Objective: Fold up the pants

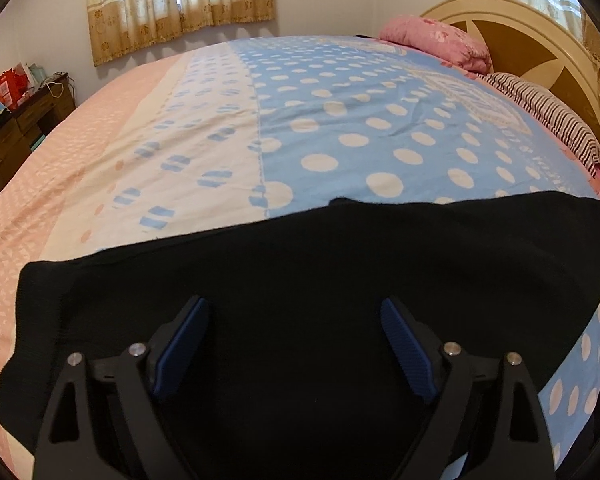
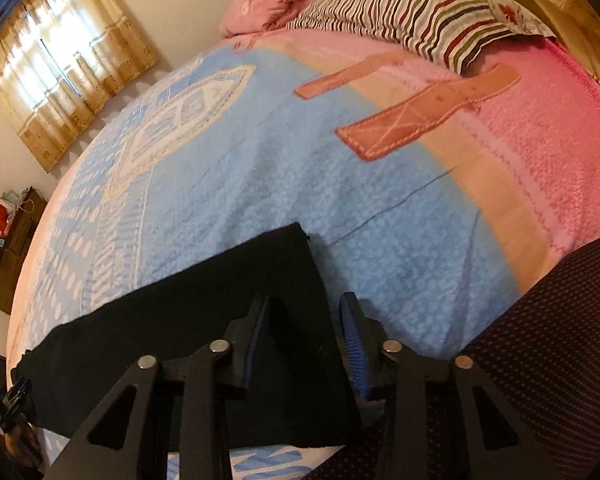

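Note:
Black pants (image 1: 320,264) lie flat across the near part of the bed, spread left to right. My left gripper (image 1: 294,312) is open, its blue-padded fingers (image 1: 404,344) hovering over the middle of the cloth, holding nothing. In the right wrist view the right end of the pants (image 2: 220,300) ends in a square corner. My right gripper (image 2: 304,312) is open over that end, with its fingers (image 2: 354,344) straddling the cloth's right edge.
The bed sheet (image 1: 340,120) is blue with white dots, pink at the left. A pink pillow (image 1: 436,40) and a striped pillow (image 2: 412,12) lie by the headboard (image 1: 540,52). A dark dresser (image 1: 16,128) stands left. A dotted dark sleeve (image 2: 552,340) is at lower right.

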Available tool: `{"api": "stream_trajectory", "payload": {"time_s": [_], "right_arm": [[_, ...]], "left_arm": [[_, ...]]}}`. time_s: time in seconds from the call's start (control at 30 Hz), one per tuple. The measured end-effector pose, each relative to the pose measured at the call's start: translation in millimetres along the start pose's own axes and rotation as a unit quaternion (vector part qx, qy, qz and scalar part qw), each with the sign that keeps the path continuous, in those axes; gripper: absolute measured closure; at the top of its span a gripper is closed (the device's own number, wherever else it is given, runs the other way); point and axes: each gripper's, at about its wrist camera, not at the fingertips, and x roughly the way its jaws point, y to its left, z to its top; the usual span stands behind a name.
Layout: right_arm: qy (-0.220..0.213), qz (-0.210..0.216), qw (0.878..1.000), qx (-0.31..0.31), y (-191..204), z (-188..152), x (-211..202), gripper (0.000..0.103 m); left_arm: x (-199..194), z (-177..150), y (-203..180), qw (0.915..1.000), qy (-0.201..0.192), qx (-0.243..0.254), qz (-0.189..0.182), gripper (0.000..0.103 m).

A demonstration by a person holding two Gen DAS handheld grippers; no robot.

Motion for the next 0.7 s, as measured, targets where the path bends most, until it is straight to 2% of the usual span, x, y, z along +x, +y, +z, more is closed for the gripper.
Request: {"api": "stream_trajectory", "payload": {"time_s": [0.13, 0.3, 0.4, 0.7], "right_arm": [[-0.001, 0.003, 1.0, -0.008, 0, -3, 3, 0.069], [-0.002, 0.031, 0.999, 0.011, -12, 0, 5, 0.07], [-0.002, 0.025, 1.0, -0.003, -7, 0, 5, 0.071], [0.013, 0.053, 0.999, -0.006, -1, 5, 8, 0.091]], "left_arm": [[2, 0, 0, 1.0, -0.003, -0.002, -0.002, 0.009], [3, -1, -1, 1.0, -0.006, -0.003, -0.002, 0.007], [2, -1, -1, 1.0, -0.008, -0.004, -0.001, 0.007], [3, -1, -1, 0.9999, -0.01, -0.002, -0.004, 0.004]]}}
